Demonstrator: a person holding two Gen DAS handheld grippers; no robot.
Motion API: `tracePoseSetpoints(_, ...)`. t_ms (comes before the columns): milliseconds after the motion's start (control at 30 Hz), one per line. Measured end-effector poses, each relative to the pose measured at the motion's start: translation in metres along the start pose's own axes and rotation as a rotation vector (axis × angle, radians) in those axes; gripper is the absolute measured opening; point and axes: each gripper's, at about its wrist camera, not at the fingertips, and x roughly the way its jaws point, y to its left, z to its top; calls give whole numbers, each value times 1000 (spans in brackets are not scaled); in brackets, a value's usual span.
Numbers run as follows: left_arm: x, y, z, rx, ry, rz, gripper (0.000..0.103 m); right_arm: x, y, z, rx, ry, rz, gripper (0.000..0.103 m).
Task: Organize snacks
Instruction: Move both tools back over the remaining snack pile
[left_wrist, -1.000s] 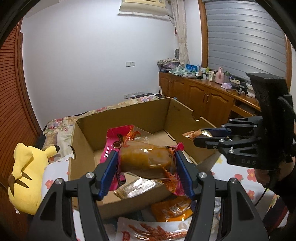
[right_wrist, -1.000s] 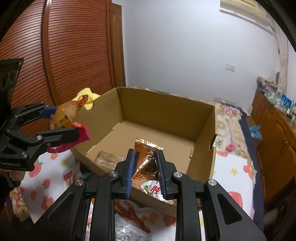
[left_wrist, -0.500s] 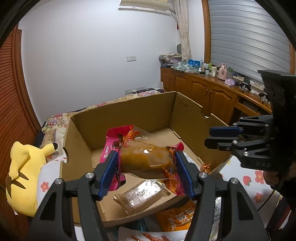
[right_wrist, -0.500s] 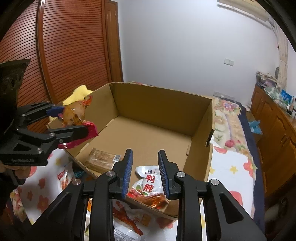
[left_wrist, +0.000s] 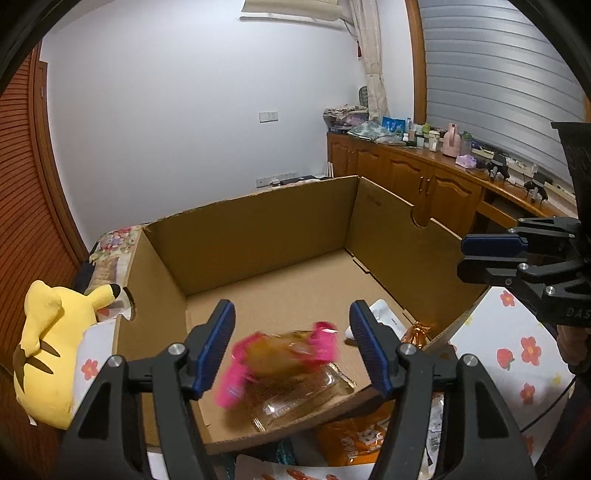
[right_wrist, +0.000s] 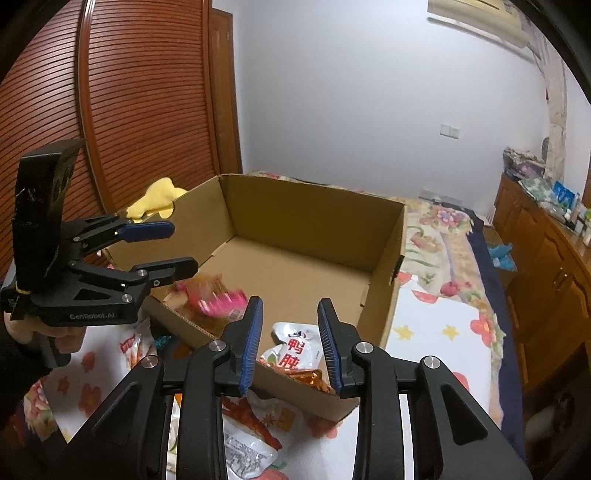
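An open cardboard box (left_wrist: 258, 229) (right_wrist: 314, 221) stands on a flowered bedspread. My left gripper (left_wrist: 291, 307) (right_wrist: 183, 246) is open above the box's near left corner. A pink and brown snack packet (left_wrist: 280, 354) (right_wrist: 218, 295) shows blurred just below it, apart from the pads, over a clear packet (left_wrist: 306, 398) on the box floor. My right gripper (right_wrist: 290, 304) (left_wrist: 476, 260) hangs over the front edge with its jaws opening and nothing between them. Below it lie a white packet (right_wrist: 295, 347) (left_wrist: 384, 314) and an orange foil packet (right_wrist: 310, 376) (left_wrist: 415, 332).
Several loose snack packets (right_wrist: 251, 424) (left_wrist: 354, 435) lie on the cloth in front of the box. A yellow plush toy (left_wrist: 51, 343) (right_wrist: 155, 199) sits left of it. Wooden cabinets (left_wrist: 424, 184) run along the right, slatted wardrobe doors (right_wrist: 129, 110) along the left.
My left gripper has opened and let go of the pink packet, which drops into the box. My right gripper released the foil packet, which now lies in the box, and its jaws widened.
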Motion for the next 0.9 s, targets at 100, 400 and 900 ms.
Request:
tracePoseSetpoints(100,-8,-2,-2,-6,-7,-9,65,-6,2,-2,4,-4,-7,30)
tracePoseSetpoints(400,-49,-17,-19,-10,-35,-28,65,-37,14,-21,22,-14,-23,41)
tracePoseSetpoints(900,-95,-36,-88,-33,-7,-30,67,-54,32,-103,95,63,-47,58)
